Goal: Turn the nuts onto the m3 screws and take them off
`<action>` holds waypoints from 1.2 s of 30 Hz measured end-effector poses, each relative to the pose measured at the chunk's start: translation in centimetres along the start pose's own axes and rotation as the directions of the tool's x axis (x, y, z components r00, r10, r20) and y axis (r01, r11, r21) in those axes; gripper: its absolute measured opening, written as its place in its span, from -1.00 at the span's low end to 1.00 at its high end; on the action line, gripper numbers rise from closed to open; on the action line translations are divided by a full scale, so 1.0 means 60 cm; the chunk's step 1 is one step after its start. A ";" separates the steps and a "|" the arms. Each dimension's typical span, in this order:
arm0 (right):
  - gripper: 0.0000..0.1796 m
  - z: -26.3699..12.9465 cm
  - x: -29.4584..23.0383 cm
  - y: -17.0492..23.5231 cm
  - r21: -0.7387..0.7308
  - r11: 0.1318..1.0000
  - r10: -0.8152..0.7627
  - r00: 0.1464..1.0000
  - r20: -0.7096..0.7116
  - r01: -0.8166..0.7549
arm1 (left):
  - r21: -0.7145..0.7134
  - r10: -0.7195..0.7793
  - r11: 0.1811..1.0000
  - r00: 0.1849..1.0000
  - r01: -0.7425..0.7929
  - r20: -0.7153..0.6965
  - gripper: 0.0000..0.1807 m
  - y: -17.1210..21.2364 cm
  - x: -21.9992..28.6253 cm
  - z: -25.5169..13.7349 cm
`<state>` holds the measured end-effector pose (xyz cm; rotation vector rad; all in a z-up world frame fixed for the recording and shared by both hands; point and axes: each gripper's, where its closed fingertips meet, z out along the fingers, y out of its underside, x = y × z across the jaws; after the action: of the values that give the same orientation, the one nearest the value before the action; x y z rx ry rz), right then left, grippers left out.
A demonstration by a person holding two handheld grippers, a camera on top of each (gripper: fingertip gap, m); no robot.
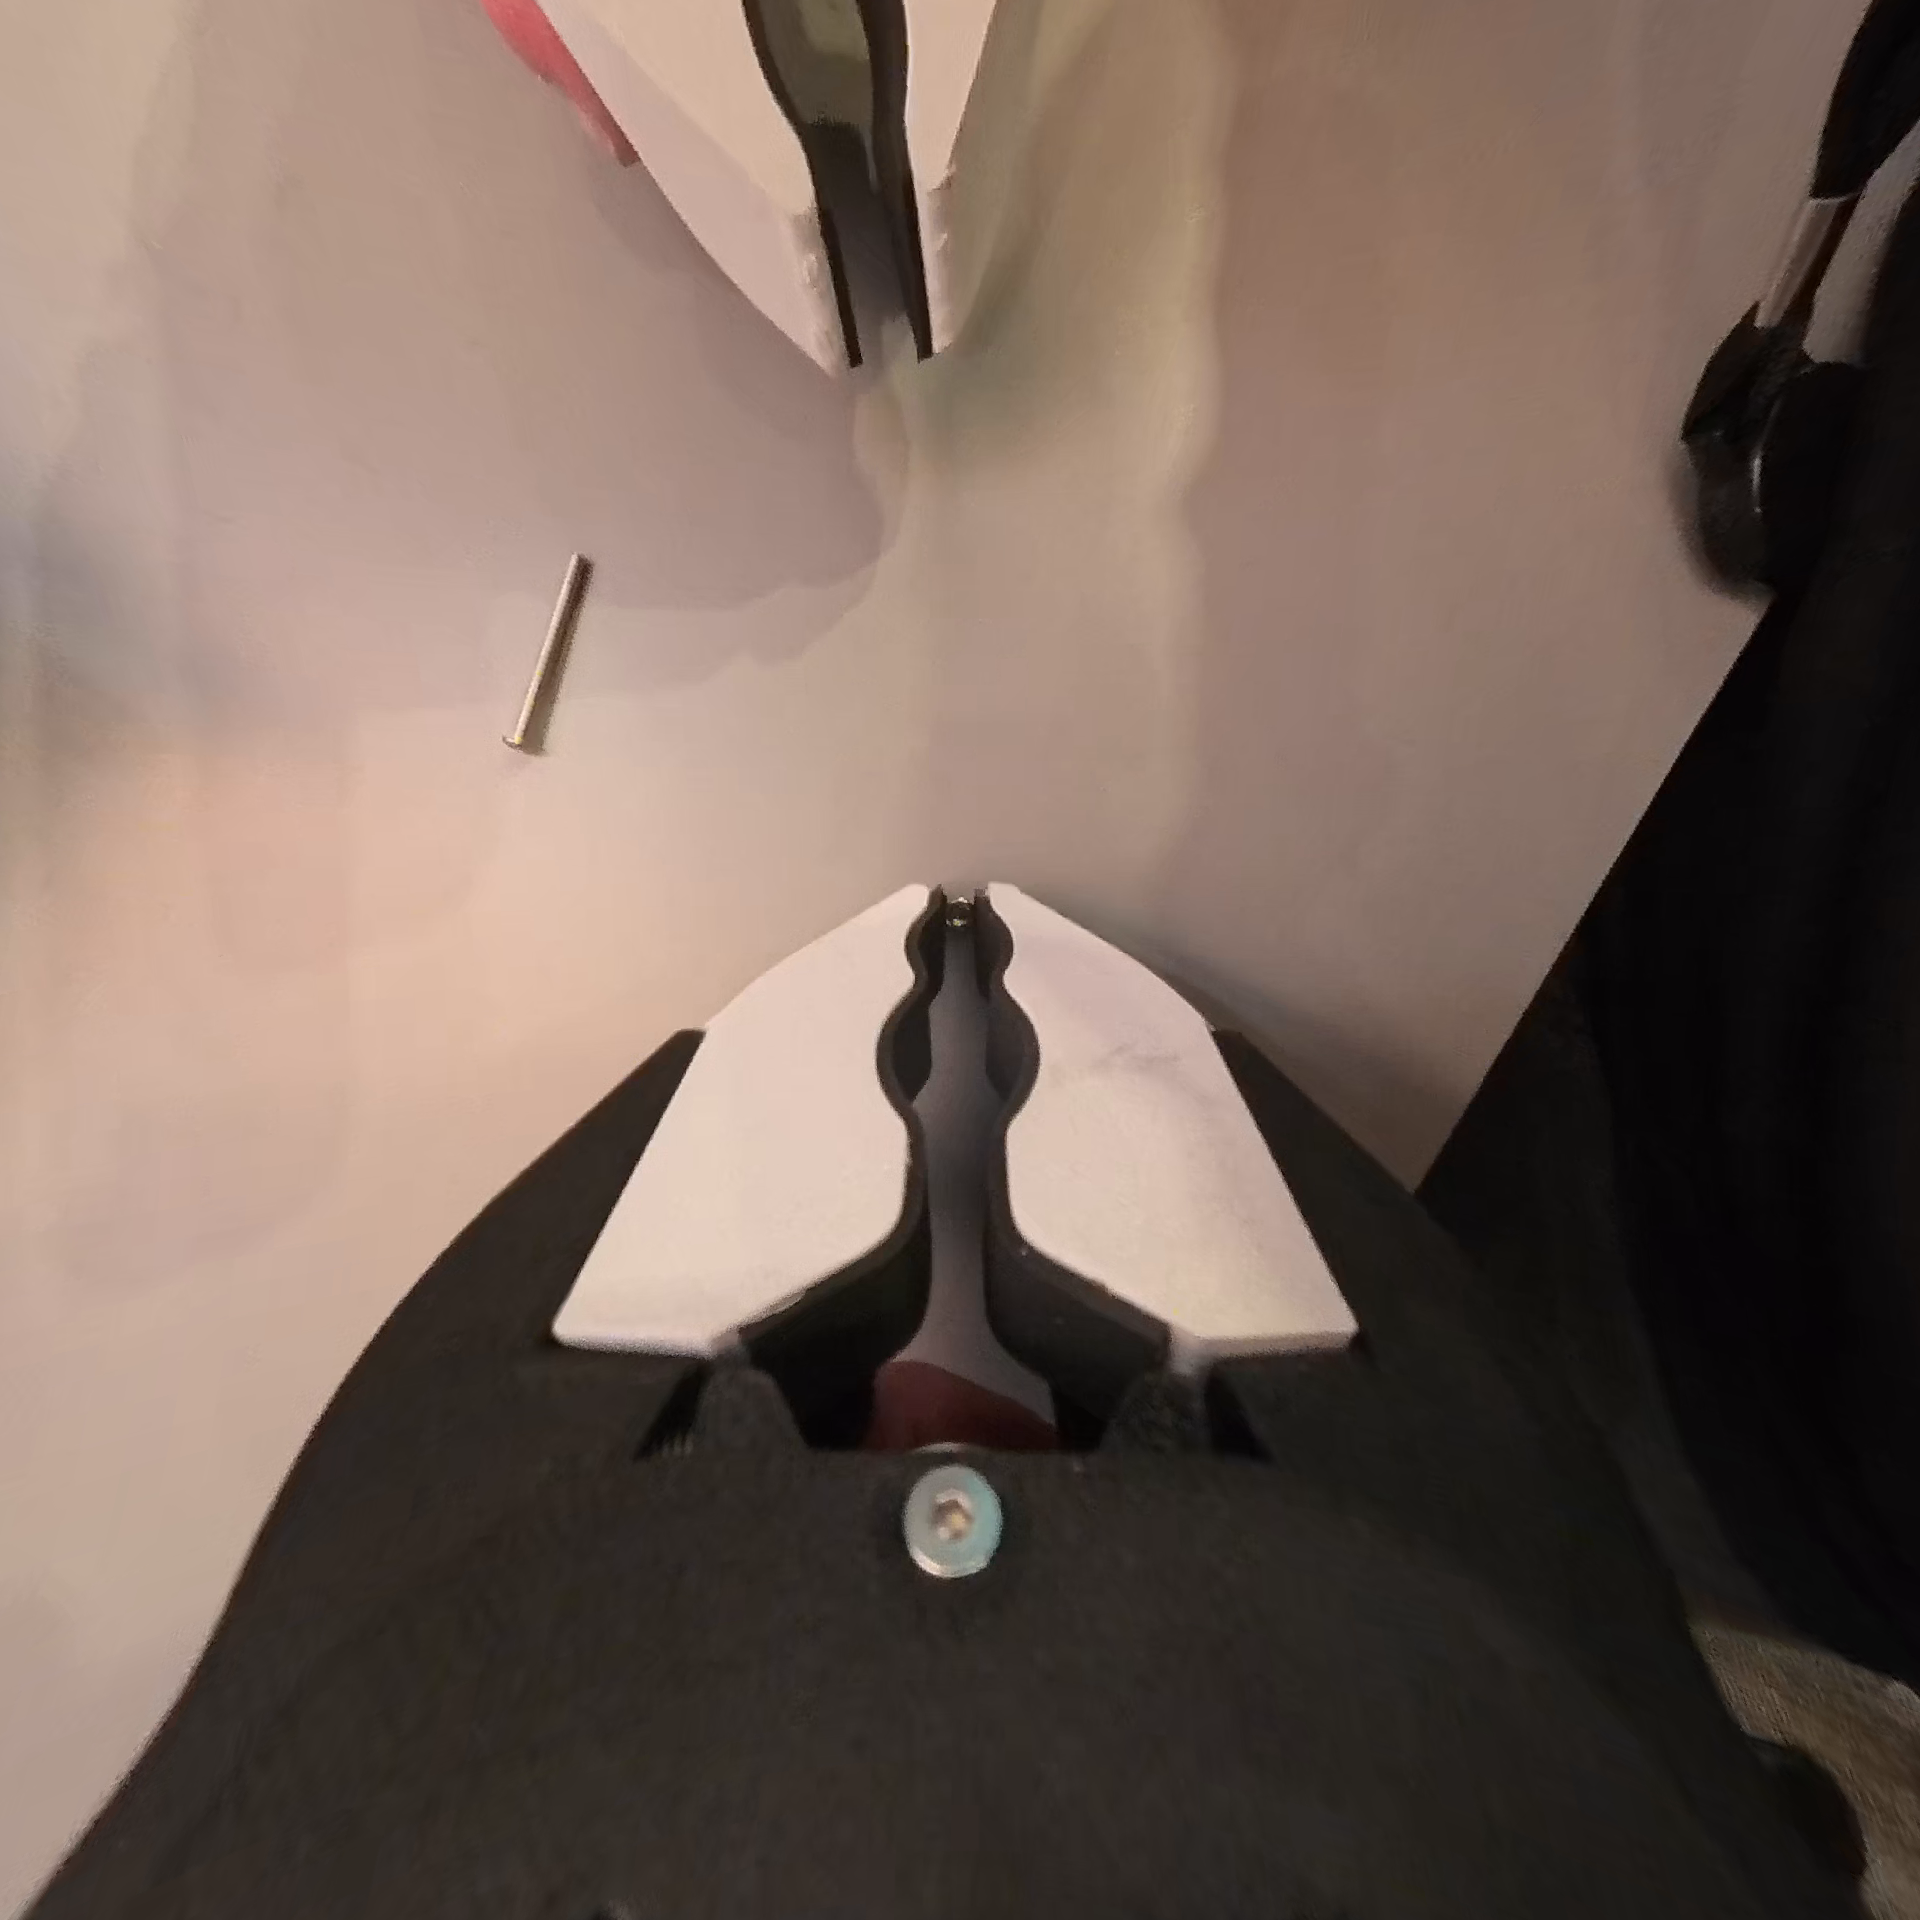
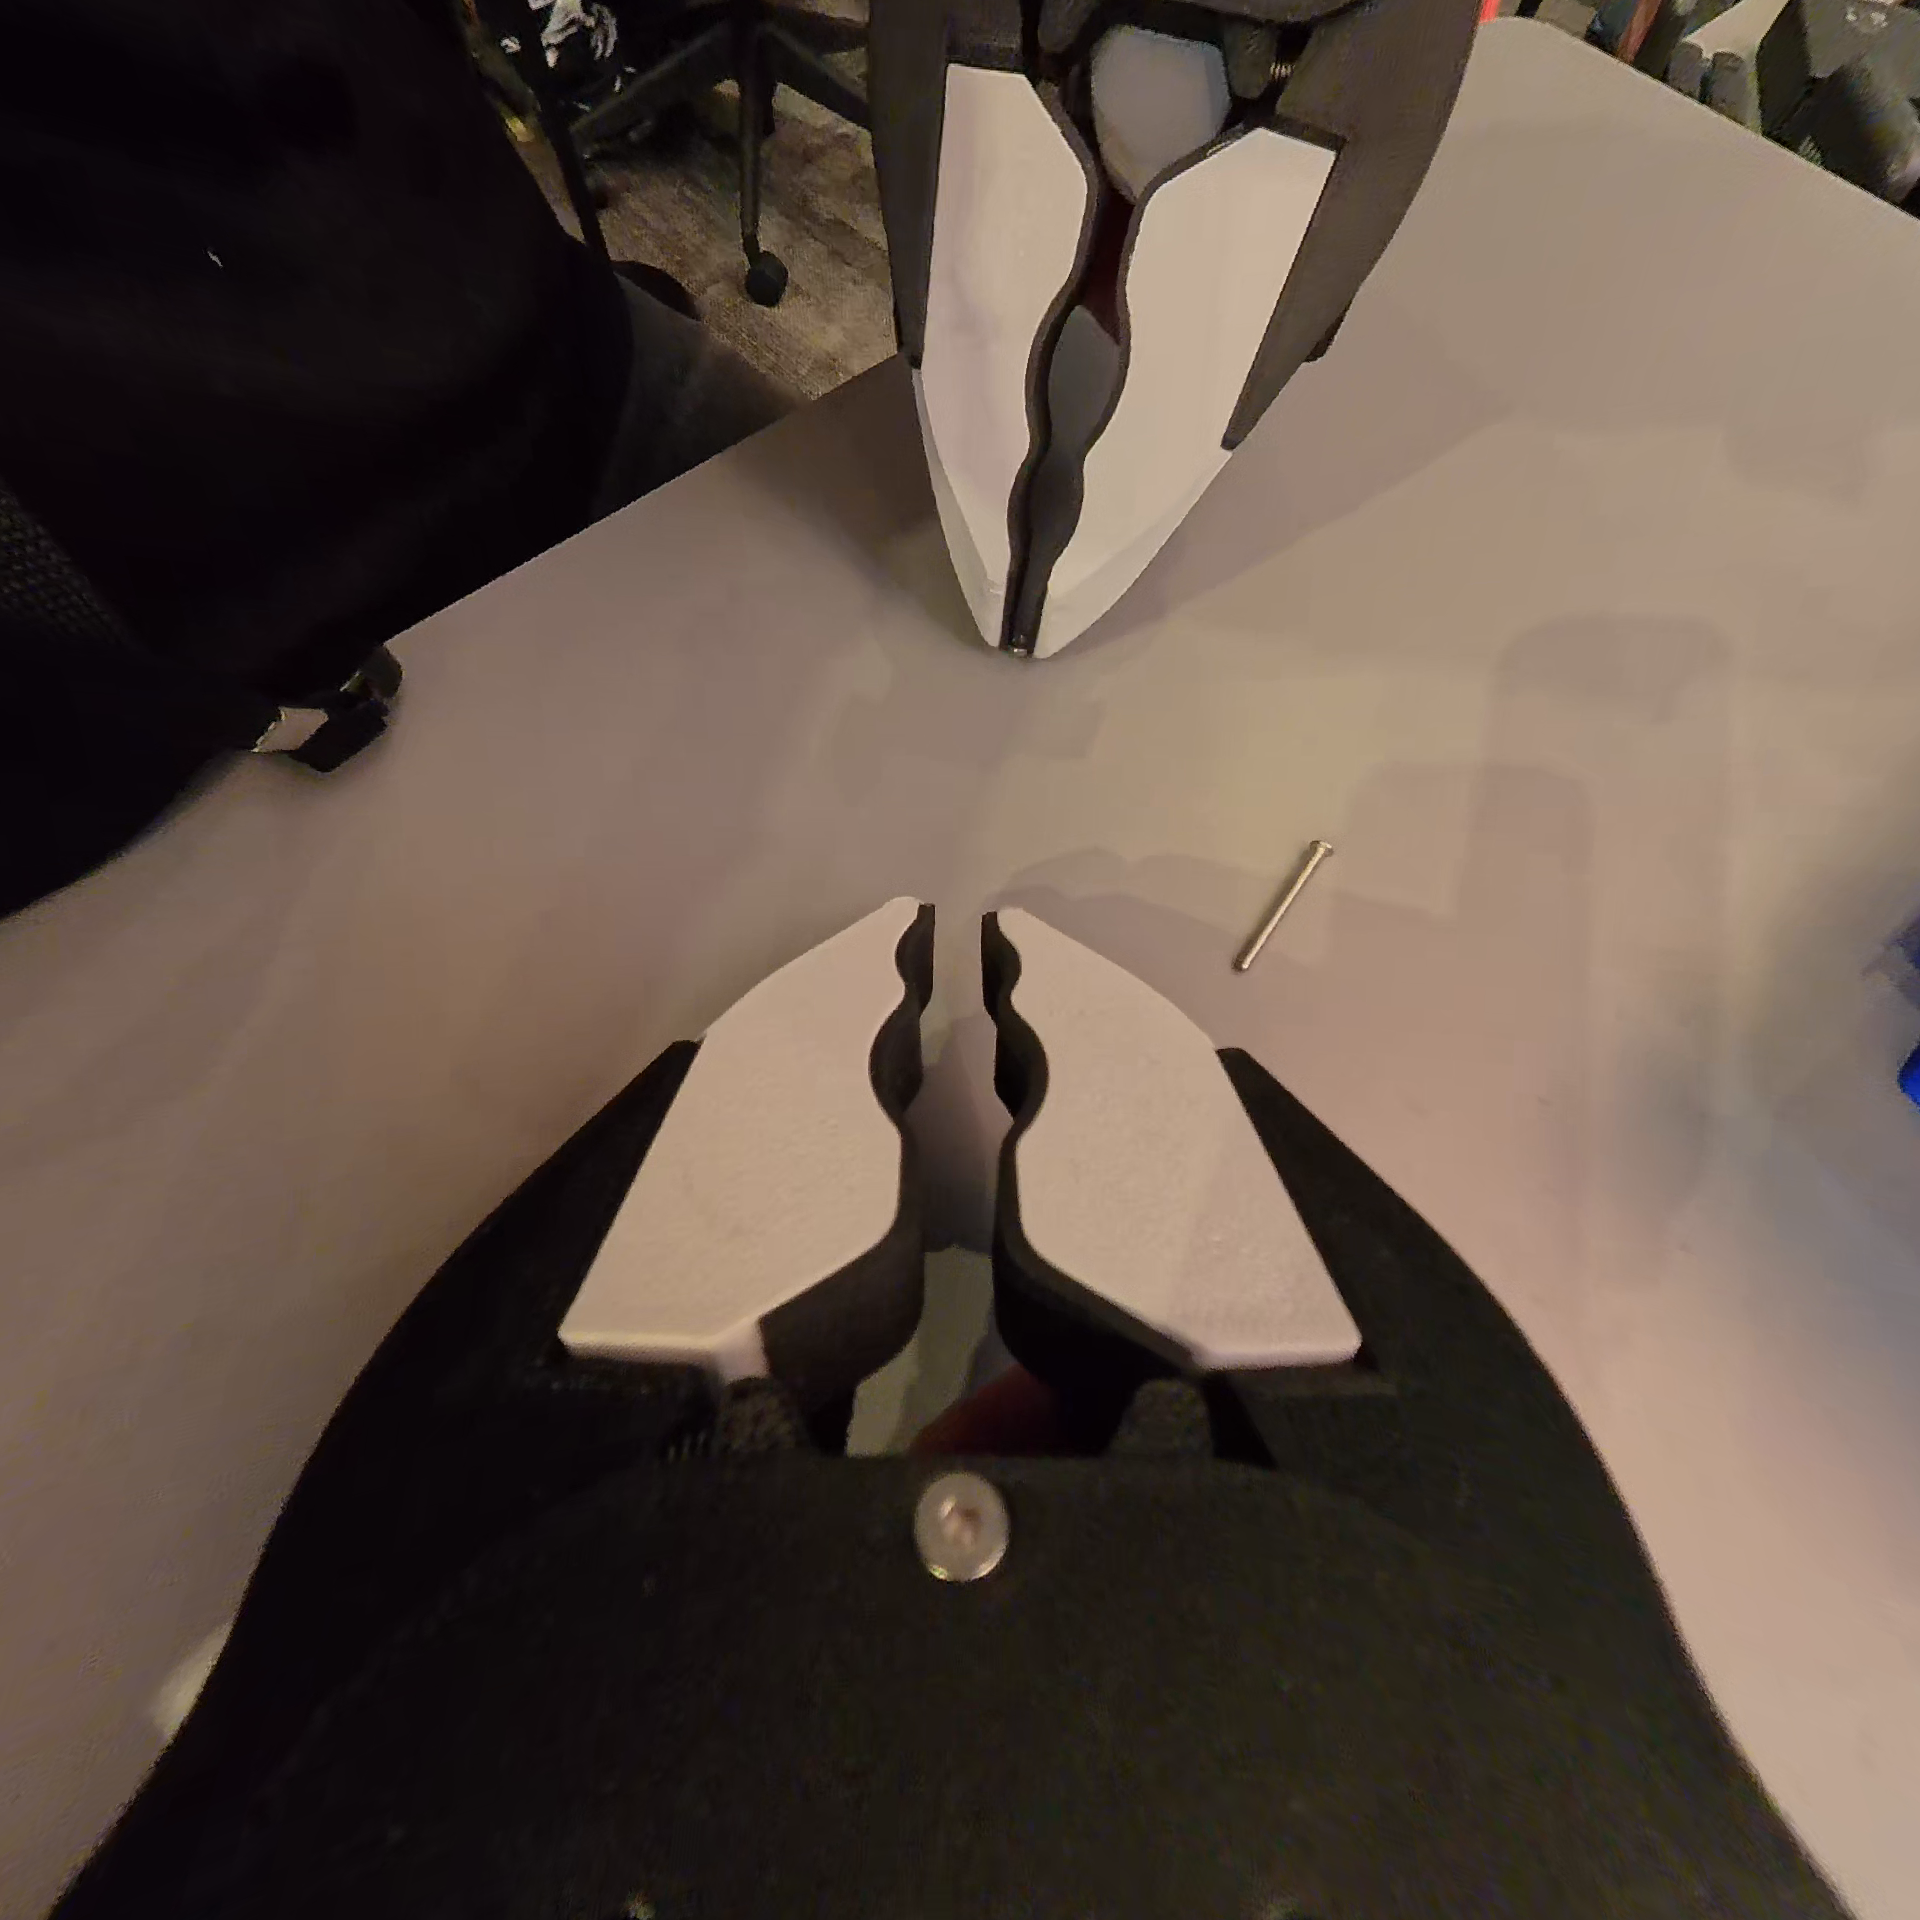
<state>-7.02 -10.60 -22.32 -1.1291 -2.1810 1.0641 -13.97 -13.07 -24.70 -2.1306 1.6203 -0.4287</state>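
Observation:
My left gripper (image 1: 958,902) is shut on a small metal nut (image 1: 958,914) pinched at its very fingertips, low over the white table (image 1: 312,935). It also shows in the right wrist view (image 2: 1018,639), tips down near the table, with the nut (image 2: 1018,648) glinting between them. My right gripper (image 2: 958,916) faces it with its jaws a little apart and nothing between them; it shows in the left wrist view (image 1: 888,358) too. One long thin screw (image 1: 545,652) lies loose on the table, to the right of my right gripper's tips (image 2: 1283,904).
The table's edge (image 2: 582,540) runs diagonally behind the left gripper, with a black chair (image 2: 260,364) and floor beyond. A black strap or clip (image 2: 332,717) lies at that edge. A blue object (image 2: 1907,1081) sits at the far right. My hands' fingertips stand some 8 cm from each other. The long thin screw (image 1: 545,652) lies around 7 cm away from my right fingertips. Look for it in the right wrist view (image 2: 1303,901) too.

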 end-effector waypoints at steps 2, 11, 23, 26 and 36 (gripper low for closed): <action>-0.91 -0.002 0.003 -0.003 0.015 1.000 0.013 1.000 -0.006 -0.013 | 0.041 0.011 0.999 1.000 -0.012 0.020 -0.95 -0.011 -0.002 -0.003; -0.87 -0.038 0.029 -0.059 0.257 0.951 0.177 0.984 0.000 -0.171 | 0.317 0.039 0.944 0.983 -0.095 0.177 -0.95 -0.095 -0.039 -0.043; -0.85 -0.093 0.048 -0.109 0.563 0.698 0.417 0.890 0.183 -0.443 | 0.646 0.082 0.716 0.951 -0.265 0.299 -0.95 -0.199 -0.049 -0.100; -0.84 -0.101 0.039 -0.123 0.596 0.635 0.406 0.869 0.284 -0.491 | 0.681 0.098 0.676 0.950 -0.281 0.295 -0.95 -0.213 -0.043 -0.111; -0.84 -0.129 0.024 -0.158 0.657 0.447 0.339 0.794 0.505 -0.608 | 0.696 0.153 0.615 0.922 -0.370 0.356 -0.96 -0.242 -0.034 -0.131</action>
<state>-7.04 -9.59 -10.04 -1.1719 -1.1832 2.3126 -6.31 -9.01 -10.52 -1.2222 1.2485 -0.5689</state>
